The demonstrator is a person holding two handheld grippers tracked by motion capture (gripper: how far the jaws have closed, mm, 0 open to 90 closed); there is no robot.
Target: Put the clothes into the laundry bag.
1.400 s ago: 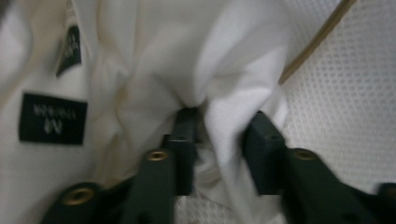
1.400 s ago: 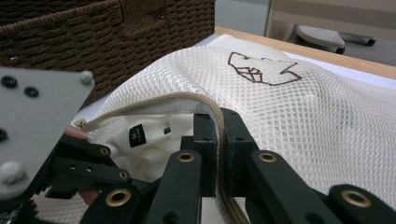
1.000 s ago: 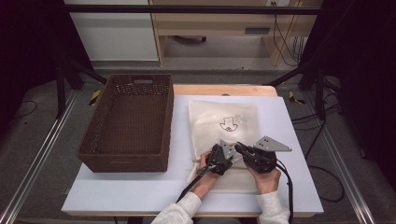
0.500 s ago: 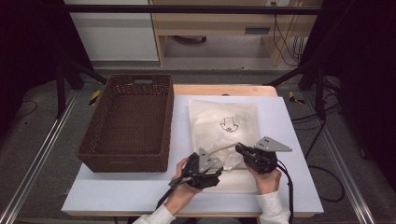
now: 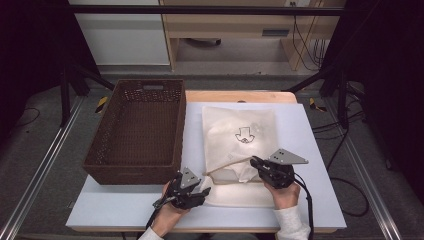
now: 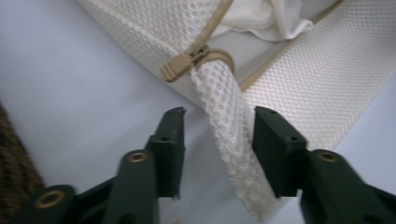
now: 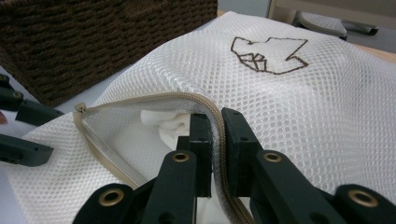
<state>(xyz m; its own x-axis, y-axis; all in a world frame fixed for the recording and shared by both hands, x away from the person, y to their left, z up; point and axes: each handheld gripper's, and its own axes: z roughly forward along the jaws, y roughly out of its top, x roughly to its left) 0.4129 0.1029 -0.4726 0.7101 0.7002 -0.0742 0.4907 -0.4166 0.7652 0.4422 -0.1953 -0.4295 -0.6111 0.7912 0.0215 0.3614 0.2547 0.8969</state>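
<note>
Presently my left gripper point(image 6: 217, 135) stands part open, jaws just closing, astride the mesh pull strap point(image 6: 229, 140) without pinching it; the strap runs lengthwise away toward the zipper slider point(image 6: 184, 63). Rightward, my right gripper point(image 7: 215, 140) clamps the mesh bag point(image 5: 240, 137) zipper edge on the desk point(image 5: 125, 210).

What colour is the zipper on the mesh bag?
Tan; the zipper on the white mesh bag shows best in the right gripper view.

A dark brown wicker basket point(image 5: 137, 132) sits on the white table point(image 5: 320, 165), with a wooden cabinet point(image 5: 235, 30) behind.
</note>
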